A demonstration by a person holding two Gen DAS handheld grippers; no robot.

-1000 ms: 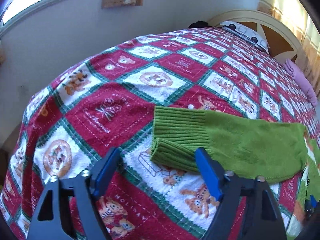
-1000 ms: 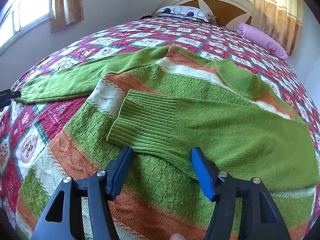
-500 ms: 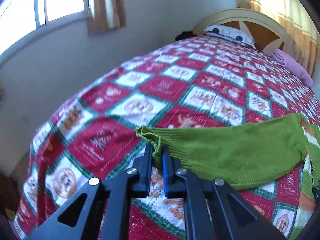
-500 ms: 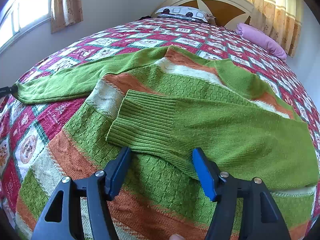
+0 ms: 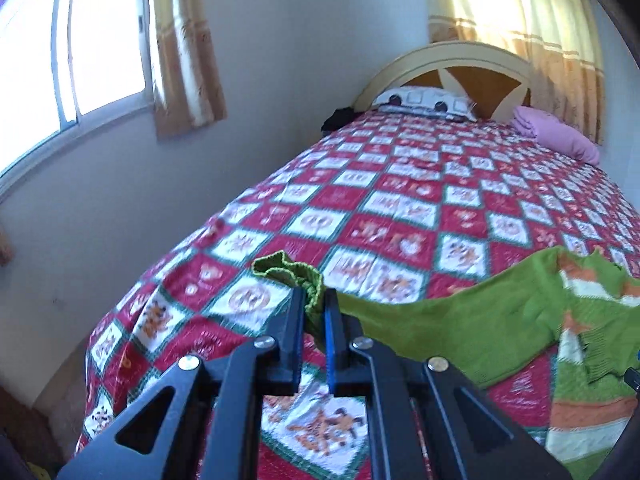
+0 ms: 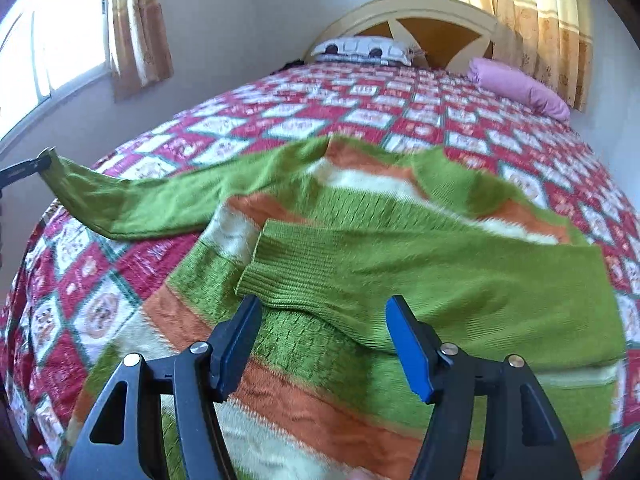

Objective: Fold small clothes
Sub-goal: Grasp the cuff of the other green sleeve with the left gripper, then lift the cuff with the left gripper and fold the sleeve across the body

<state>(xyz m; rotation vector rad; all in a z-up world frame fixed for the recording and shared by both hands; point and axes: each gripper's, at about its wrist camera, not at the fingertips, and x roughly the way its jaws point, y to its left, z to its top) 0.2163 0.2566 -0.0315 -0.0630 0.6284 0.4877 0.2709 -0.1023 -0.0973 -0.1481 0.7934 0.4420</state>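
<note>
Left gripper (image 5: pixel 316 312) clamped on left sleeve cuff (image 5: pixel 294 274), lifted above bed's (image 6: pixel 440 116) left edge. Sweater (image 6: pixel 360 216) mid-bed; right sleeve (image 6: pixel 400 272) already folded across body. Right gripper (image 6: pixel 322 344) gaped, empty. Left sleeve fold, body folds remained.

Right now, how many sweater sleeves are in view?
2: one sleeve cuff is pinched in the left gripper; the other sleeve lies folded across the sweater body, before the open right gripper.

Left claw (image 5: pixel 314 308) clamped tight on sleeve cuff (image 5: pixel 292 274), raised; right claw (image 6: pixel 322 330) spread wide, gripping nothing.
</note>
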